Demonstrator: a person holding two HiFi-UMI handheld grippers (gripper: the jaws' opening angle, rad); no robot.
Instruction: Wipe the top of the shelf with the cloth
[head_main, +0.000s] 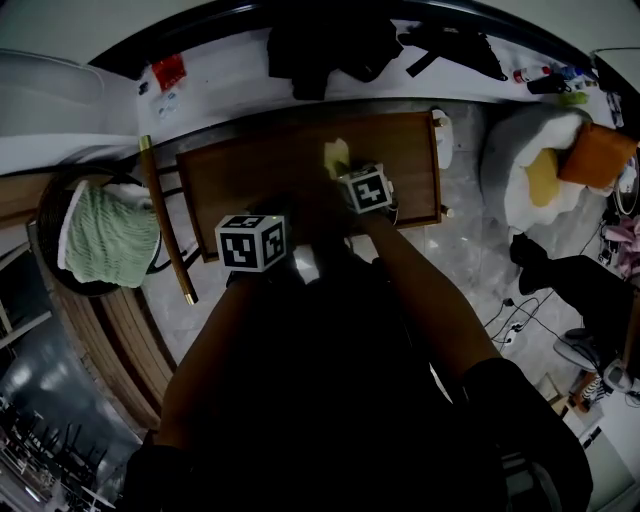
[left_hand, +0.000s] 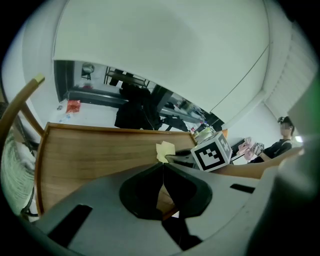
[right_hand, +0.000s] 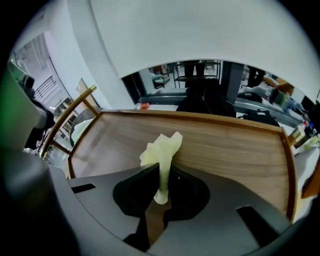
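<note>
At the far left, a chair (head_main: 165, 215) with a green knitted throw (head_main: 105, 235) stands beside the shelf. The left gripper (left_hand: 162, 165) hangs over the near edge of the shelf top (head_main: 250, 175), left of centre. Its jaws are closed tip to tip with nothing between them, so it takes no part in the wiping.

Right of centre, nearer the far edge, sits the pale yellow cloth (right_hand: 161, 147). The right gripper (right_hand: 161, 172) has its jaws clamped on the cloth, whose bunched end sticks out past the tips. I cannot tell whether it presses on the wood.

The wood shows no streaks or dust lines, so the wiped area cannot be read. The pass looks mid-way at most, with the left half and right end likely left. A cushion (head_main: 545, 175) lies at the far right.
</note>
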